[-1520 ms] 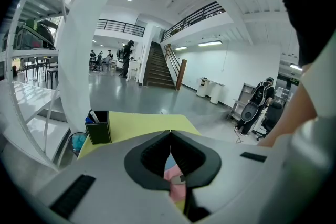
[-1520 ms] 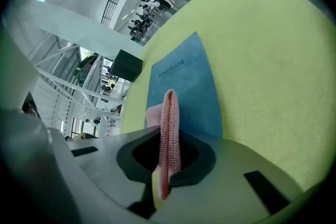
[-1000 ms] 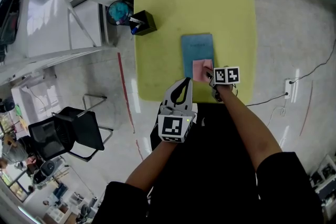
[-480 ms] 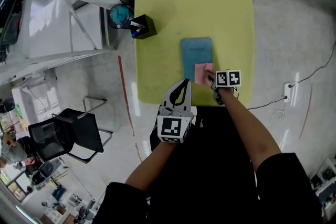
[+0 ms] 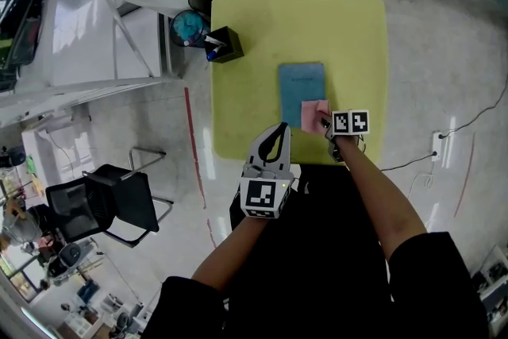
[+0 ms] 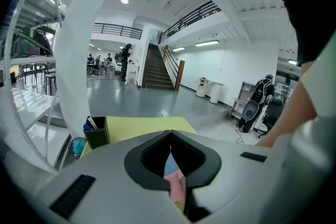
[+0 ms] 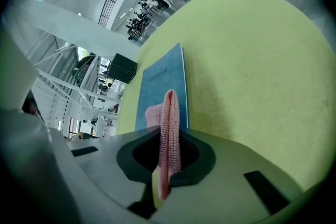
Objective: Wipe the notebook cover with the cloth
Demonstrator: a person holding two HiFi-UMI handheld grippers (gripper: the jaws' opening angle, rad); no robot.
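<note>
Right gripper (image 5: 323, 123) jaws clamp pink knitted cloth (image 7: 169, 113), cloth resting on near end of blue rectangular notebook (image 5: 302, 83) on yellow-green tabletop (image 5: 254, 44). Left gripper (image 5: 276, 131) jaws closed together, empty, at tabletop's near edge.

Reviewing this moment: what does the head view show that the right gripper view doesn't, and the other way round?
Only the head view shows the left gripper, shut and empty near the front edge of the yellow table, left of the blue notebook, and the black chair on the floor. Only the right gripper view shows the right gripper shut on an upright fold of the pink cloth, and its knitted texture. Both show the table, the notebook, the cloth on its near end, and the black pen holder.
</note>
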